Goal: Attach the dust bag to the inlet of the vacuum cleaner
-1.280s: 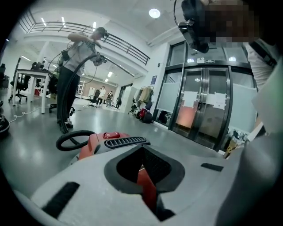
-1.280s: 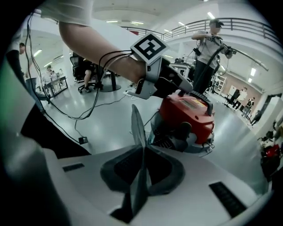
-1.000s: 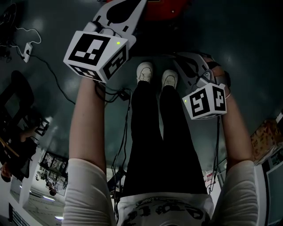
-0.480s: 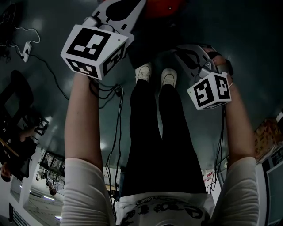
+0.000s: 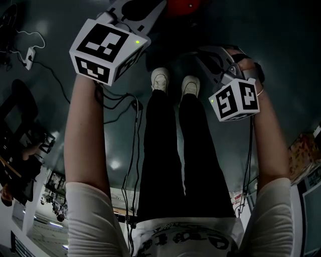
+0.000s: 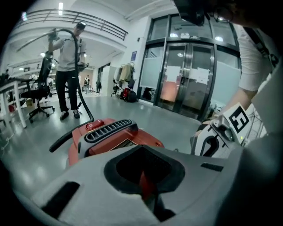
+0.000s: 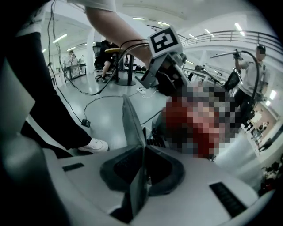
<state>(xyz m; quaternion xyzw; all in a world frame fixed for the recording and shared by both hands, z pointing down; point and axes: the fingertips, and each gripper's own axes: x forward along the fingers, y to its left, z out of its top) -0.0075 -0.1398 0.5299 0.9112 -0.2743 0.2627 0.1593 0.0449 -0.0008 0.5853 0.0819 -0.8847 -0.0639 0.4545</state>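
Note:
The red vacuum cleaner [image 6: 110, 137] stands on the floor just past my left gripper [image 6: 141, 150], black vented handle on top; in the head view only its red edge [image 5: 188, 7] shows at the top. The left jaws stand together with a thin slit, and nothing shows between them. My right gripper [image 7: 143, 150] is shut on the dust bag [image 7: 131, 123], a thin grey sheet seen edge-on, sticking up out of the jaws. From the head view the left gripper [image 5: 135, 10] is high left and the right gripper [image 5: 205, 55] lower right, both pointing at the vacuum.
I stand on a glossy grey floor, white shoes [image 5: 173, 80] between the grippers. Black cables [image 5: 50, 75] and a power strip [image 5: 30, 57] lie to the left. Behind the vacuum a person [image 6: 66, 66] holds a hose, near an office chair [image 6: 37, 88] and glass doors [image 6: 194, 79].
The left gripper has rolled and shifted a little, so its marker cube shows a different face. The right gripper has stayed nearly in place, still shut on the grey sheet.

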